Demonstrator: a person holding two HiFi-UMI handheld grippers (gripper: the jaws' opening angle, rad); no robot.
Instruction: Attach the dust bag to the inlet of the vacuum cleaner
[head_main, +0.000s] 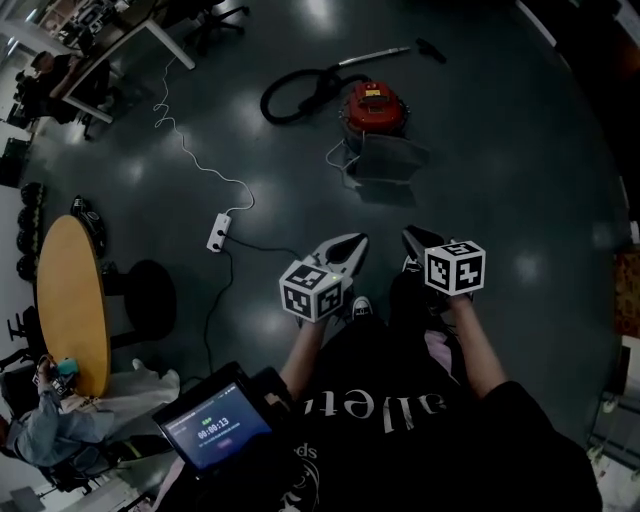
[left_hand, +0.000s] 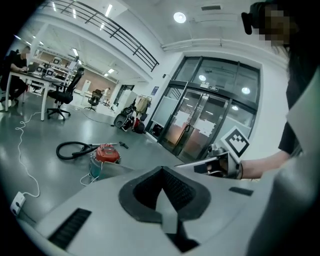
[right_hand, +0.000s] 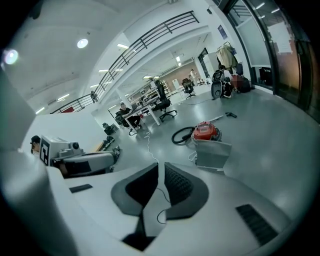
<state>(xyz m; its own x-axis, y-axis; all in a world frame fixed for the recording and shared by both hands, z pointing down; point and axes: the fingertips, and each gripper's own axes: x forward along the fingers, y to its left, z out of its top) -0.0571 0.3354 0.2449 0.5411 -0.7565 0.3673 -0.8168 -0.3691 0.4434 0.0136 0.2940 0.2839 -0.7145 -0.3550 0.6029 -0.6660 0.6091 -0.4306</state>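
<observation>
Grey glossy floor spreads out below you, and the red round vacuum cleaner (head_main: 375, 108) sits on it at your twelve o'clock, well apart from both grippers. The flat grey rectangular dust bag (head_main: 388, 158) stands on the floor at the vacuum cleaner's six o'clock, on the side nearer you. It is just beside the red body, though you cannot tell whether the two touch. The black looped hose (head_main: 295, 95) curls away at the vacuum cleaner's nine o'clock.

Your left gripper (left_hand: 161, 171) has its jaws pressed together at the tips, with nothing between them. Your right gripper (right_hand: 161, 166) has its jaws standing slightly apart in a narrow slit. Only floor and a thin cable lying on it show through that slit, so this gripper holds nothing. Both grippers point towards the vacuum cleaner and hang side by side in front of you, the left at your eleven o'clock and the right at your one o'clock.

At your ten o'clock the white power strip (head_main: 218, 232) lies on the floor, and its white curly cable (head_main: 180, 140) trails off towards eleven o'clock. The round wooden table (head_main: 70, 300) stands at your nine o'clock. The small lit screen (head_main: 215, 425) sits near your body at seven o'clock.
</observation>
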